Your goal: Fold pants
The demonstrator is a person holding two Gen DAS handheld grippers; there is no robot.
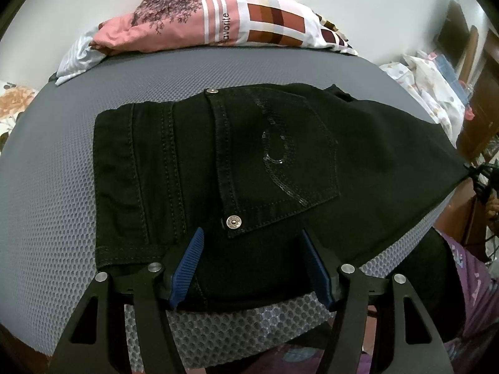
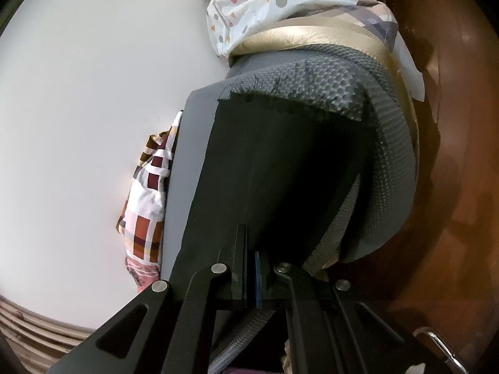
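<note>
Black pants lie flat on a grey mesh mattress, back pocket with sequin trim facing up, waistband at the left, legs stretching to the right. My left gripper is open, its blue pads over the near edge of the pants by the pocket rivet. In the right wrist view the black pants run away from me toward the frayed hem. My right gripper is shut on the near edge of the pant leg.
A pink and checked bundle of cloth lies at the mattress's far edge. Spotted white bedding sits past the mattress end. Brown wooden furniture stands to the right. White wall behind.
</note>
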